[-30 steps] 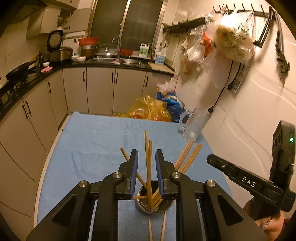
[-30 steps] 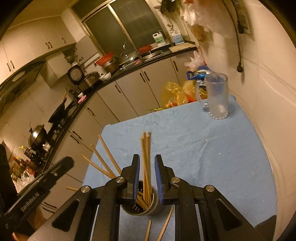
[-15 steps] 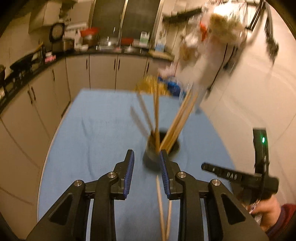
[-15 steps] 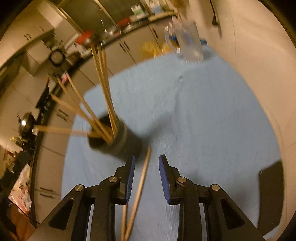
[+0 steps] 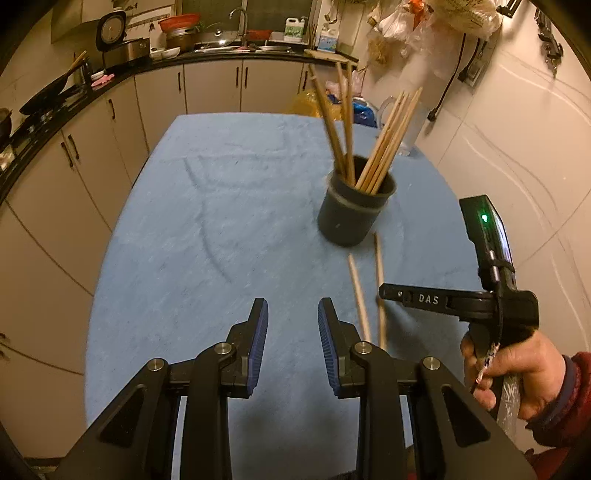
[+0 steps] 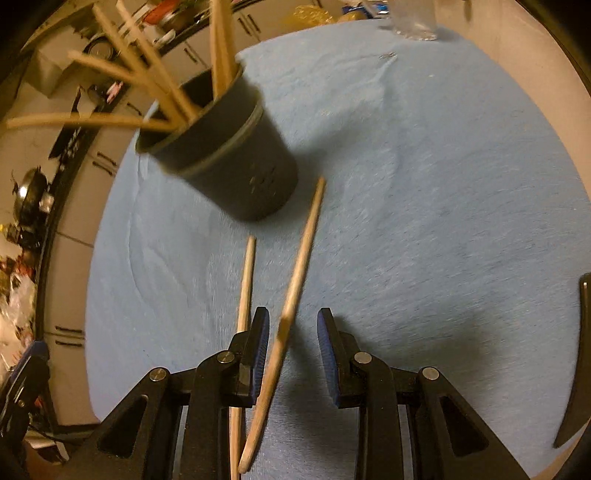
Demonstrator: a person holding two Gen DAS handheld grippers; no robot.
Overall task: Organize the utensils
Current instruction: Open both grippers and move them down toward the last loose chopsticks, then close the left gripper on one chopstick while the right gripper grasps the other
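Right tongs (image 6: pixel 292 345) gape over one loose chopstick (image 6: pixel 291 295) beside the dark cup (image 6: pixel 229 155).

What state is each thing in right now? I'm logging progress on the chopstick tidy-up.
Holder: upright on the blue cloth, holding a fan of chopsticks.
Two loose chopsticks: lying flat on the cloth beside the holder, not yet collected.
Left gripper: fingers just opened, nothing between them.
Right gripper: fingers just opened, straddling one loose chopstick, not clamped.
Glass mug: upright at the far edge, looks empty.
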